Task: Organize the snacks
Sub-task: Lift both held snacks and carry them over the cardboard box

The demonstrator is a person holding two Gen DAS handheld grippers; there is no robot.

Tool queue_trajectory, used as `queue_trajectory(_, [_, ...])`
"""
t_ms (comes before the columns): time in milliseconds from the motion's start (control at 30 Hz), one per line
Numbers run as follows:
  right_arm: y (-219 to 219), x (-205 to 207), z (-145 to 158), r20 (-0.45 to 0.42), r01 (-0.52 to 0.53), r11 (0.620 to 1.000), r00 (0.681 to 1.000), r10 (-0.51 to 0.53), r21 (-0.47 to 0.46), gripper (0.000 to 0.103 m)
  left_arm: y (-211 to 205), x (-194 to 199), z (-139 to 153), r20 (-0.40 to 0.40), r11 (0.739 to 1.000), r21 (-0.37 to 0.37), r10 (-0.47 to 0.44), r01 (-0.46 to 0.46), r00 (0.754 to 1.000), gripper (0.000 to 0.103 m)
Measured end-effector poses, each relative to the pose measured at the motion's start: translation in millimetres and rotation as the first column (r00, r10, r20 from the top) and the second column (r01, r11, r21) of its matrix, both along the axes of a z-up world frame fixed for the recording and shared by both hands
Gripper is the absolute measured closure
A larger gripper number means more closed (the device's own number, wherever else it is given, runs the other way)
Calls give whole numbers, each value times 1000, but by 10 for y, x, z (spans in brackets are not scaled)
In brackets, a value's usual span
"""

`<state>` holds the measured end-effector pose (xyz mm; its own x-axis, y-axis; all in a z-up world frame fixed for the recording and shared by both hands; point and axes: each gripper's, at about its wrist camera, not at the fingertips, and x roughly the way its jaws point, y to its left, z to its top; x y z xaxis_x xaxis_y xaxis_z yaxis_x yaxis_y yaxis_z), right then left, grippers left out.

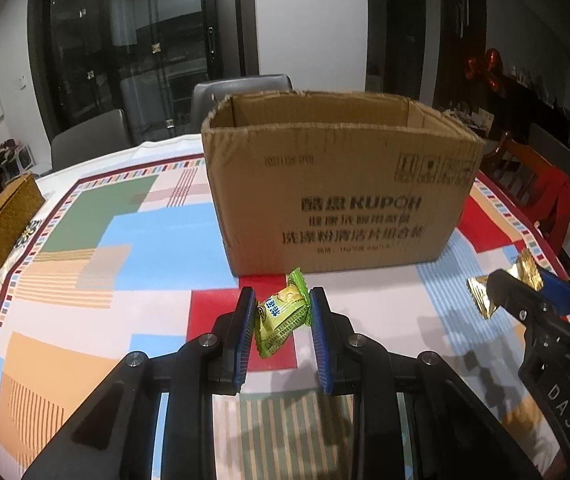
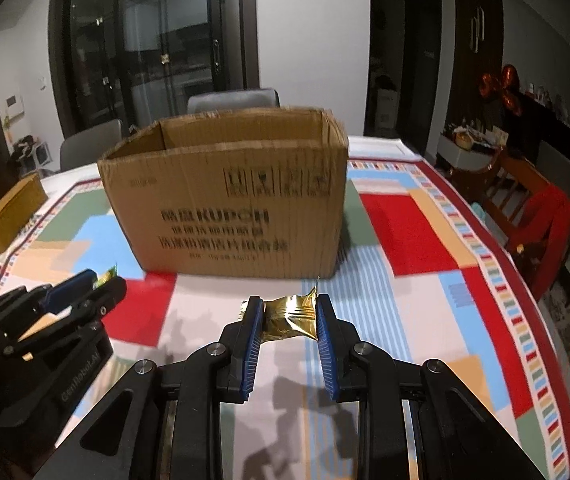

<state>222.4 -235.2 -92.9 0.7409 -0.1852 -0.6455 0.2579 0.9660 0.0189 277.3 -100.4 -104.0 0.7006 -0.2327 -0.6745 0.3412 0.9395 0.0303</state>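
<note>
The left tongs [image 1: 283, 312] are pinching a green snack packet [image 1: 283, 318] and the right tongs [image 2: 289, 316] a gold snack packet [image 2: 291, 316], both hanging above the tabletop [image 1: 157, 248] before the open cardboard box [image 1: 337, 196]. Dropping them in is remaining; the box's contents are hidden.
</note>
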Motion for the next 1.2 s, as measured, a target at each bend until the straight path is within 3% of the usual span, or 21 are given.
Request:
queue_trajectory(767, [-63, 482, 730, 160, -38, 998, 986, 46, -50, 75, 32, 425, 795, 151, 999, -42, 32, -26, 988, 76])
queue_trajectory(1200, [-165, 766, 938, 205, -39, 996, 977, 55, -82, 76, -91, 719, 927, 171, 998, -56, 14, -4, 985, 76])
